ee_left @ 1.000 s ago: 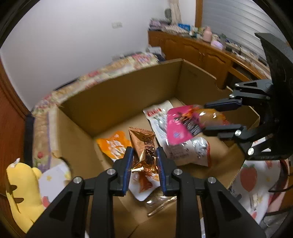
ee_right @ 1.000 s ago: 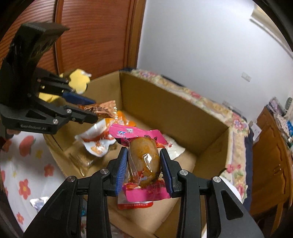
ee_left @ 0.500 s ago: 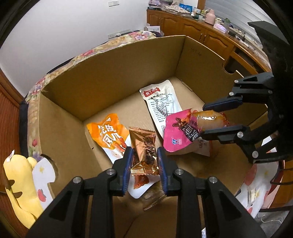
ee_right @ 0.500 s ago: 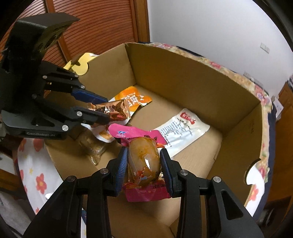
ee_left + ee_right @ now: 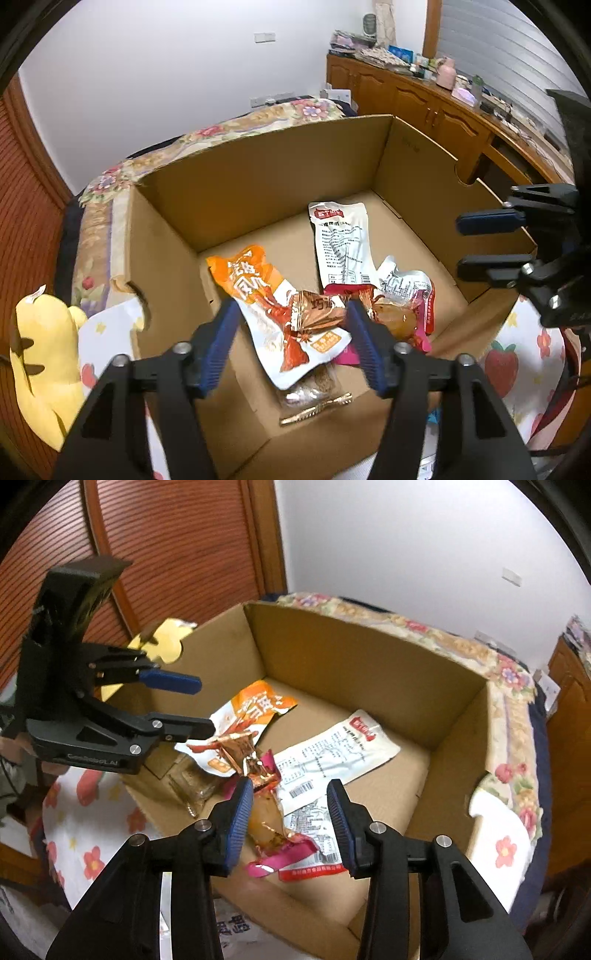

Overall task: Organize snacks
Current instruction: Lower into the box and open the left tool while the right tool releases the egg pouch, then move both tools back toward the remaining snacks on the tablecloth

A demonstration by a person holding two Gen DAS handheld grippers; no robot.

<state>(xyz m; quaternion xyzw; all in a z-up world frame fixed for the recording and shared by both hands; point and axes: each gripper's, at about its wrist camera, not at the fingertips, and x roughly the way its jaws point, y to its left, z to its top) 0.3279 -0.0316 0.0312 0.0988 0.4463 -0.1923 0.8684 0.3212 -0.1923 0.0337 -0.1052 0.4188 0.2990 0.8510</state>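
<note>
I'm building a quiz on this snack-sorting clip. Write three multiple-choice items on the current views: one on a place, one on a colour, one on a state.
1. Where does the copper foil snack packet lie?
A. on the floral cloth outside the box
B. inside the brown cardboard box, on the orange-and-white snack pouch
C. on the wooden counter

2. What colour are the pads on the left claw?
A. blue
B. red
C. green

3. How does the right claw stand?
A. shut on a packet
B. out of view
C. open, gripping nothing

Key: 1 B, the foil packet rests on the pouch on the box floor. 2 A, both pads show blue. 3 C, the pink-edged clear snack packet lies loose below its spread fingers.
</note>
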